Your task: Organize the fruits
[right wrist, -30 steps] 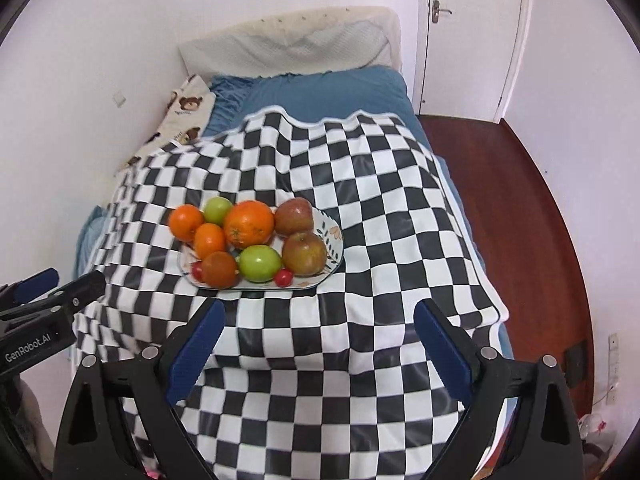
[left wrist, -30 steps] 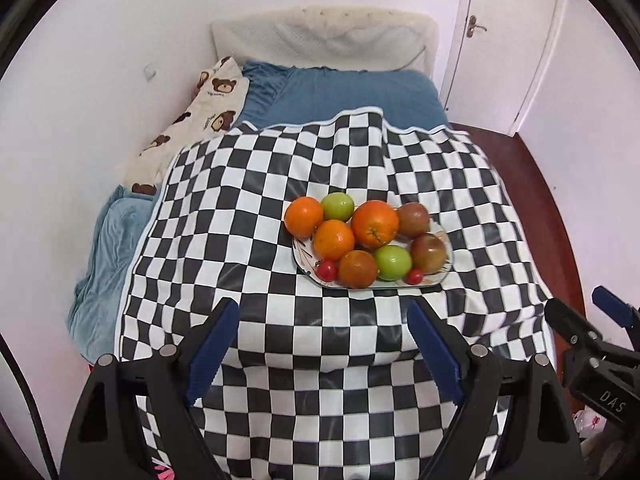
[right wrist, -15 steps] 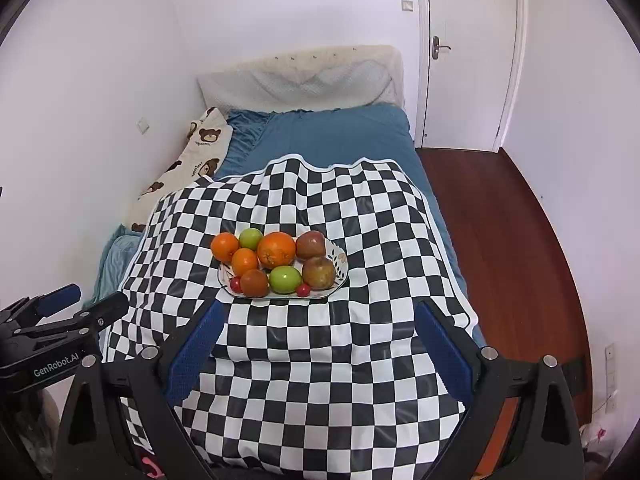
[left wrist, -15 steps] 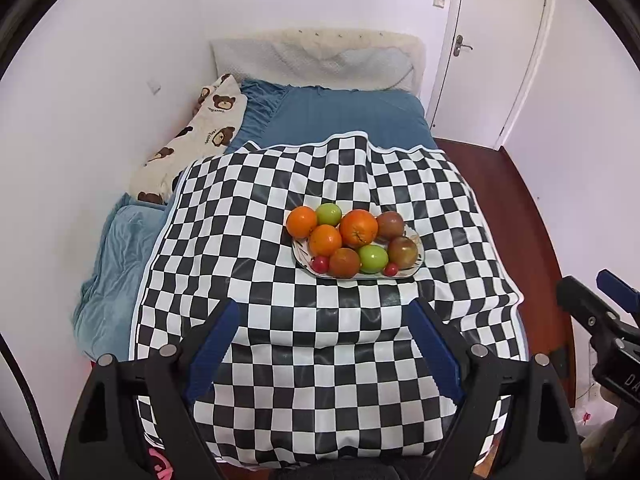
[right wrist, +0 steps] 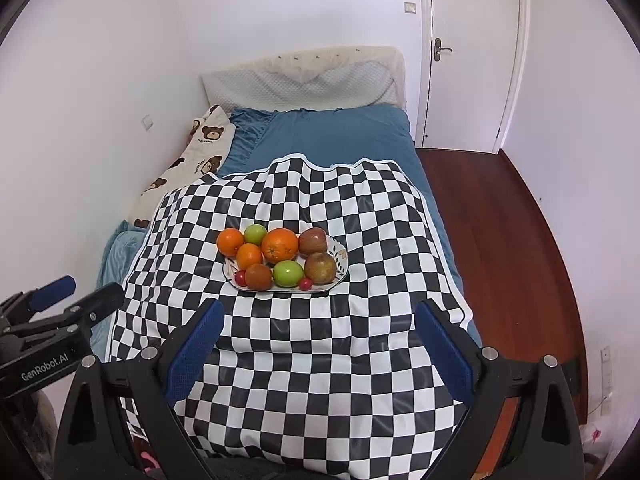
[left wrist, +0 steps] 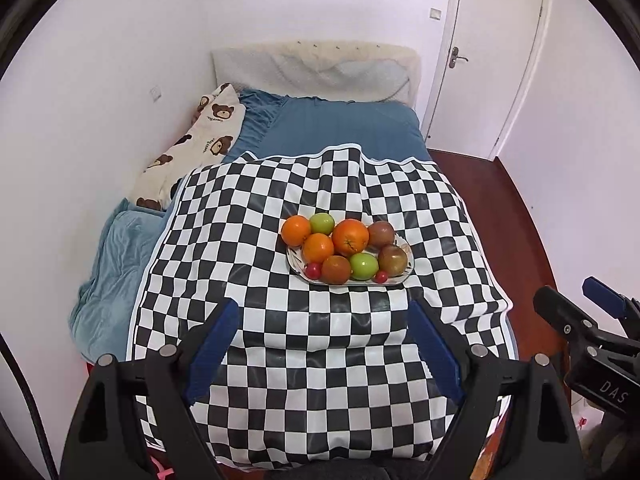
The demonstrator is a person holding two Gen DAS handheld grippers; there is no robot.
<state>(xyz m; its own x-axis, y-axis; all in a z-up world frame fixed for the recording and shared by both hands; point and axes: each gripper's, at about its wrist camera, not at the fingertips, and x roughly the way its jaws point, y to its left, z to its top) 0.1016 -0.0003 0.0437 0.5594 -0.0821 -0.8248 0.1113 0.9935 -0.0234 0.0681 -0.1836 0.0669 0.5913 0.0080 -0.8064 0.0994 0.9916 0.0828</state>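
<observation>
A patterned white plate [left wrist: 405, 249] [right wrist: 339, 252] sits on a black-and-white checkered cloth [left wrist: 280, 320] [right wrist: 320, 340] on a bed. It holds several fruits: oranges [left wrist: 350, 237] [right wrist: 280, 245], green apples [left wrist: 363, 266] [right wrist: 287, 273], brownish-red apples [left wrist: 393, 260] [right wrist: 320, 267] and small red tomatoes [left wrist: 313, 270] [right wrist: 305, 284]. My left gripper [left wrist: 324, 348] is open and empty, well short of the plate. My right gripper [right wrist: 320, 344] is open and empty, also short of the plate. Each gripper shows at the edge of the other's view, the right in the left wrist view [left wrist: 580, 320], the left in the right wrist view [right wrist: 64, 304].
The bed has a blue sheet [left wrist: 340, 128], a bear-print pillow [left wrist: 192, 148] by the left wall and a padded headboard [left wrist: 316, 68]. A white door [right wrist: 472, 52] and red-brown wood floor [right wrist: 500, 220] lie to the right.
Both grippers pulled back and up from the plate, so the fruits look smaller and farther than a second ago. Since half a second ago they came slightly closer again. Jaws stayed open.
</observation>
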